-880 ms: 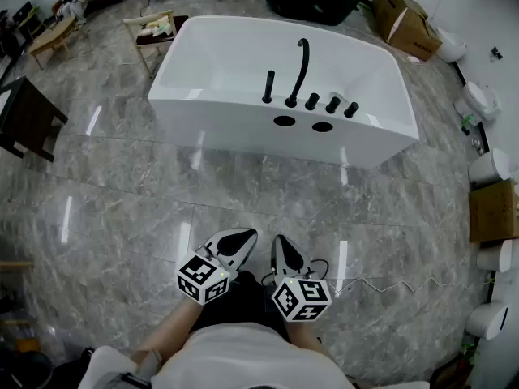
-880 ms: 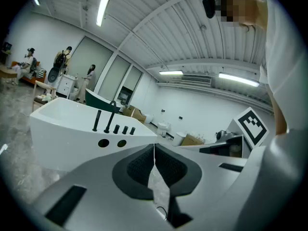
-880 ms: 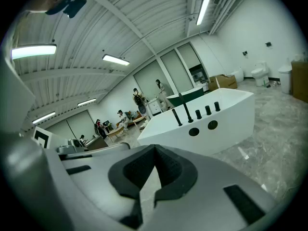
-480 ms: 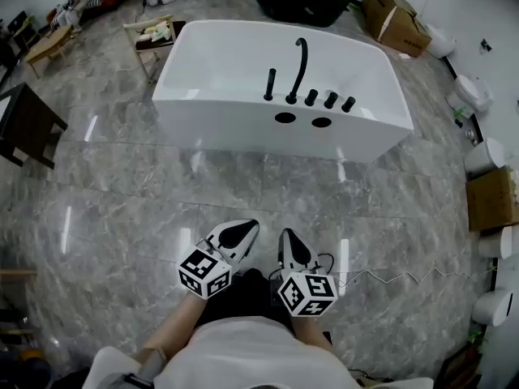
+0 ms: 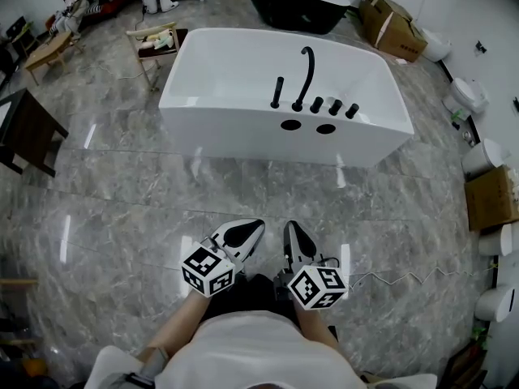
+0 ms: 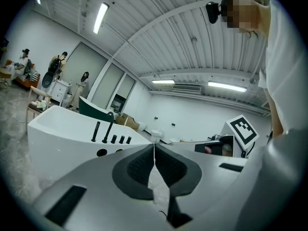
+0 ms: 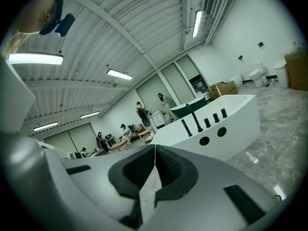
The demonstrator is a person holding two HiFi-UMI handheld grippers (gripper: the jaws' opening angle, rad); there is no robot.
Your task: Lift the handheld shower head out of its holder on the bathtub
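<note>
A white bathtub (image 5: 243, 116) stands on the marble floor ahead. On its near rim are black fittings. The handheld shower head (image 5: 278, 92) stands upright in its holder, left of a curved spout (image 5: 306, 73) and three knobs (image 5: 334, 106). My left gripper (image 5: 248, 228) and right gripper (image 5: 290, 228) are held side by side close to my body, far short of the tub, both shut and empty. The left gripper view shows the shower head (image 6: 96, 131) beyond the shut left gripper (image 6: 154, 146). In the right gripper view the shower head (image 7: 185, 127) lies beyond the shut right gripper (image 7: 154, 148).
A dark wooden table (image 5: 28, 124) stands at the left and a wooden stool (image 5: 154, 37) by the tub's far left corner. A black tub (image 5: 296, 2) and cardboard boxes (image 5: 399, 23) sit behind. Toilets (image 5: 466, 96) line the right wall. A thin cable (image 5: 405, 280) lies on the floor.
The head view has shifted a little, so the tub sits slightly lower and further right in the frame. Both grippers stay shut, side by side near my body.
</note>
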